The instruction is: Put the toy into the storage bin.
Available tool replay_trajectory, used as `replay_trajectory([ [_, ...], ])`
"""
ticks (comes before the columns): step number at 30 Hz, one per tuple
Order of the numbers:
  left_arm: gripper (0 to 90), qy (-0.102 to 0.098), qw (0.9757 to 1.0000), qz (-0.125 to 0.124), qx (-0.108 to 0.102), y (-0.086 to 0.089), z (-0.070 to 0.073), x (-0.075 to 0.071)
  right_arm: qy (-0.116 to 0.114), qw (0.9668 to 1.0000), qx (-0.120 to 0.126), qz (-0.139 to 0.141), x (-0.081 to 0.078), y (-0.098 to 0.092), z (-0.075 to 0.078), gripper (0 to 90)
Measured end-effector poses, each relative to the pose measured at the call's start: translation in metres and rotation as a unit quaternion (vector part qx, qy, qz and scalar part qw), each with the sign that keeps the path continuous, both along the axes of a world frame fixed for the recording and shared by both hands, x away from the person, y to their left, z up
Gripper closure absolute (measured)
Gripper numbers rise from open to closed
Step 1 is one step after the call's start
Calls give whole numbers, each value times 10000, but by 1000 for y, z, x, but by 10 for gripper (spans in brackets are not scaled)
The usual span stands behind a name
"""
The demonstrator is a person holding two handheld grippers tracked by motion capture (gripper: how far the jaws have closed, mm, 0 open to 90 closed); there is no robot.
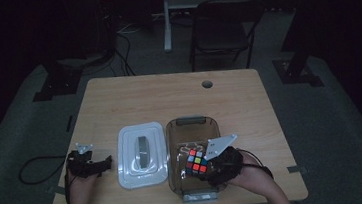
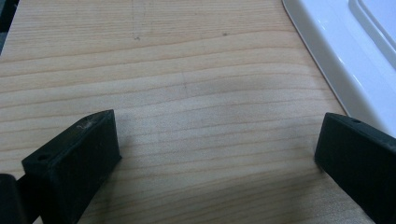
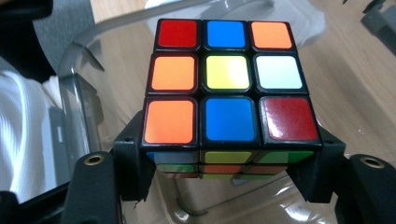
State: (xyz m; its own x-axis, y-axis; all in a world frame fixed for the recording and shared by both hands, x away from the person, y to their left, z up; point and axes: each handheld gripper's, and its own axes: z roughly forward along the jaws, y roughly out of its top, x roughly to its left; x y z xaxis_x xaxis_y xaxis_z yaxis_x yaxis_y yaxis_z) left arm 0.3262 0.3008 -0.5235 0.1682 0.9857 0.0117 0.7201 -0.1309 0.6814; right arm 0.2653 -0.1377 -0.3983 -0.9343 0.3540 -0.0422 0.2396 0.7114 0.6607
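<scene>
A scrambled colour cube (image 1: 196,161) (image 3: 229,88) is clamped between the black jaws of my right gripper (image 1: 200,166) (image 3: 229,161), which is shut on it. The cube hangs inside the clear smoky plastic container (image 1: 173,148) (image 3: 84,88), over its front part. Whether the cube touches the container floor I cannot tell. The container's white lid (image 1: 141,154) (image 2: 345,56) lies flat on the table just left of the container. My left gripper (image 1: 105,164) (image 2: 217,154) rests low over bare wood left of the lid, jaws open and nothing between them.
The wooden table (image 1: 168,98) has a round cable hole (image 1: 207,84) at the back right. A dark folding chair (image 1: 222,27) stands behind it. Grey clips (image 1: 191,120) sit on the container's far and near ends. A black cable (image 1: 37,168) trails off the left edge.
</scene>
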Motion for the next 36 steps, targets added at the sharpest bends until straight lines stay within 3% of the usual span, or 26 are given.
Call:
replay_trajectory([
  [9, 6, 0, 10000, -1, 0, 0, 0, 0, 72, 9987, -408, 307, 4, 10, 0, 340],
  [17, 6, -7, 10000, -5, -1, 0, 0, 0, 180, 9949, -817, 562, 10, 21, -1, 340],
  [26, 6, -5, 10000, -5, -1, 0, 0, 0, 218, 9887, -1316, 677, 16, 35, -3, 340],
  [31, 6, -5, 10000, -14, 1, 0, 0, 0, 248, 9823, -1687, 780, 17, 43, -8, 340],
  [36, 6, -4, 10000, -14, 2, 0, 0, 0, 251, 9784, -1870, 842, 20, 50, -11, 340],
])
